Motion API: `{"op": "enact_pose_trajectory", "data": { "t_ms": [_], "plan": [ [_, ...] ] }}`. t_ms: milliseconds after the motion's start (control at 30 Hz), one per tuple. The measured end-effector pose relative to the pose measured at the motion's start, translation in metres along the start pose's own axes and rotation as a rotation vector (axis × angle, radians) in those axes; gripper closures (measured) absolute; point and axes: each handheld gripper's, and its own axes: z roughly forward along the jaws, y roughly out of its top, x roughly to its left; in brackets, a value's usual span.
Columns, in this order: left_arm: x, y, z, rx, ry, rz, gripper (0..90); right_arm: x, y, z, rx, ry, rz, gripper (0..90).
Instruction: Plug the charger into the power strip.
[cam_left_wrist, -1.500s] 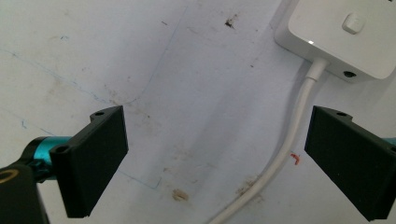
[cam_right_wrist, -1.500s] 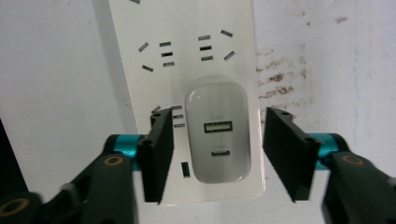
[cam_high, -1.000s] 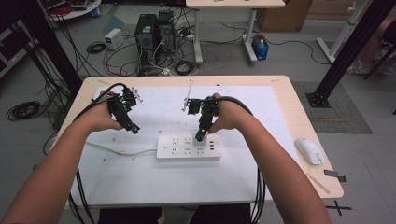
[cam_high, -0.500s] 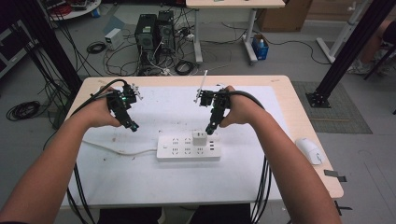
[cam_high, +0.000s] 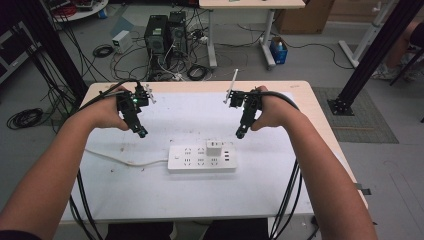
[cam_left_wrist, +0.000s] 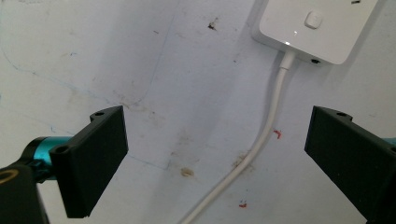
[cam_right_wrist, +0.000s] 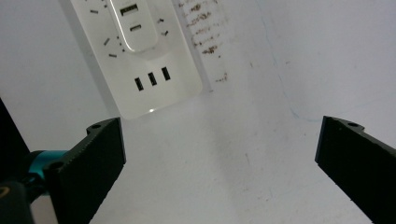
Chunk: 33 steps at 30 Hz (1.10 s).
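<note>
A lab: computer towers (cam_high: 162, 31), tangled floor cables (cam_high: 150, 65), black rig frames (cam_high: 375, 55).

Grey floor (cam_high: 320, 60) with 2 computer towers (cam_high: 162, 32) amid tangled cables (cam_high: 130, 55).

I find no text, brand name or number that I can read anywhere. The white power strip (cam_high: 202, 158) and the white charger (cam_high: 215, 148) plugged into it carry no legible label. The marks on the white table cover (cam_right_wrist: 243, 154) at one o'clock of the strip are smudges, not letters.
</note>
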Motion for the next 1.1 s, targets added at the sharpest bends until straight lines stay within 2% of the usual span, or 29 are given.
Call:
{"op": "enact_pose_trajectory", "data": {
  "t_ms": [100,133,200,333,433,567,700,867,1100],
  "plan": [
    [-0.001,0.003,-0.003,0.007,-0.005,0.010,6.1,0.000,-0.005,-0.003,0.021,-0.003,-0.012,0.9],
    [-0.002,0.004,-0.004,0.004,-0.005,0.011,6.1,0.001,-0.007,-0.004,0.027,0.003,-0.003,0.9],
    [-0.004,0.006,-0.006,-0.001,0.003,0.016,6.1,0.001,-0.009,-0.007,0.022,-0.013,-0.005,0.9],
    [-0.008,0.008,-0.008,-0.006,0.019,0.025,6.1,0.002,-0.012,-0.006,0.020,-0.015,0.001,1.0],
    [-0.011,0.008,-0.009,-0.005,0.013,0.037,6.1,0.005,-0.013,-0.007,0.030,-0.024,0.012,1.0],
    [-0.014,0.008,-0.011,-0.010,-0.001,0.049,6.1,0.009,-0.013,-0.007,0.016,-0.015,0.030,1.0],
    [-0.016,0.006,-0.010,-0.001,-0.007,0.053,6.1,0.011,-0.009,-0.005,0.032,-0.024,0.017,1.0],
    [-0.013,0.006,-0.009,0.005,-0.012,0.055,6.1,0.013,-0.007,-0.005,0.034,-0.021,0.007,1.0],
    [-0.004,0.006,-0.008,0.004,-0.014,0.044,6.1,0.002,-0.009,-0.002,0.044,-0.012,0.010,1.0]
  ]
}}
